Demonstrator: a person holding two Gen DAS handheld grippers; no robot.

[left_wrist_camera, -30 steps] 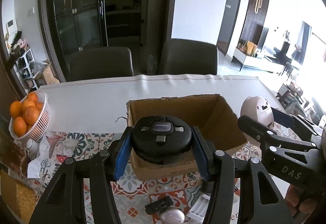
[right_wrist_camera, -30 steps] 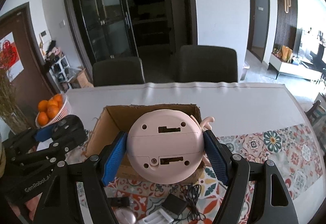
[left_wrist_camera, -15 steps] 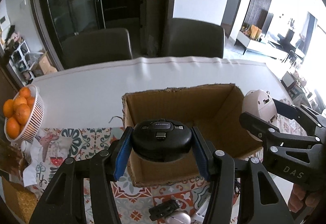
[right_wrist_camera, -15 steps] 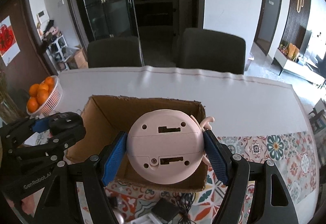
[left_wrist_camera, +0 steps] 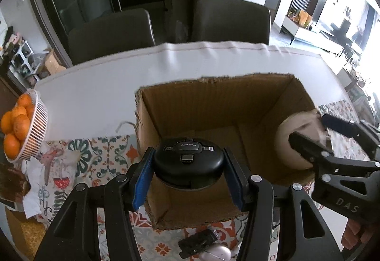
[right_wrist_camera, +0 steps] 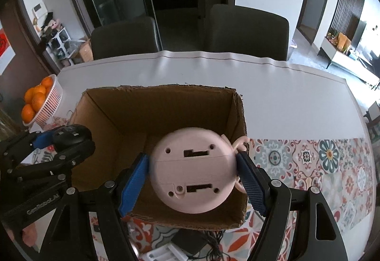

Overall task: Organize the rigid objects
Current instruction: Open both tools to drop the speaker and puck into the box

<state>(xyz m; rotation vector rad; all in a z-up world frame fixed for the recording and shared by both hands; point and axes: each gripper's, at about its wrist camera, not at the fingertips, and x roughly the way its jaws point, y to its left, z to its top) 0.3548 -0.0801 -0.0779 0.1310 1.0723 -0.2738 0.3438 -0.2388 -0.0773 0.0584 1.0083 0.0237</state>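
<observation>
Grippers both hover over the cardboard box (right_wrist_camera: 238,118) (open-topped). Left gripper (left_wrist_camera: 188,180) clamps a black disc (left_wrist_camera: 188,161); right gripper (right_wrist_camera: 193,177) clamps a pink gadget (right_wrist_camera: 193,170).

Colours as I see them. Cardboard box (right_wrist_camera: 114,106): plain brown, inside and out. Round device (left_wrist_camera: 188,161) in my left gripper (left_wrist_camera: 188,180): black, pale lettering on top. Round device (right_wrist_camera: 192,170) in my right gripper (right_wrist_camera: 193,182): pale pink. Both grippers: black frames, blue finger pads (right_wrist_camera: 131,186). Table runner (right_wrist_camera: 308,161) on the near side: floral tile pattern in orange, red, teal and grey on white. Far tabletop (right_wrist_camera: 273,94): plain white. Basket (left_wrist_camera: 35,132) at left: white ribs, oranges (left_wrist_camera: 14,128) bright orange. Chairs (right_wrist_camera: 247,30): dark grey.
</observation>
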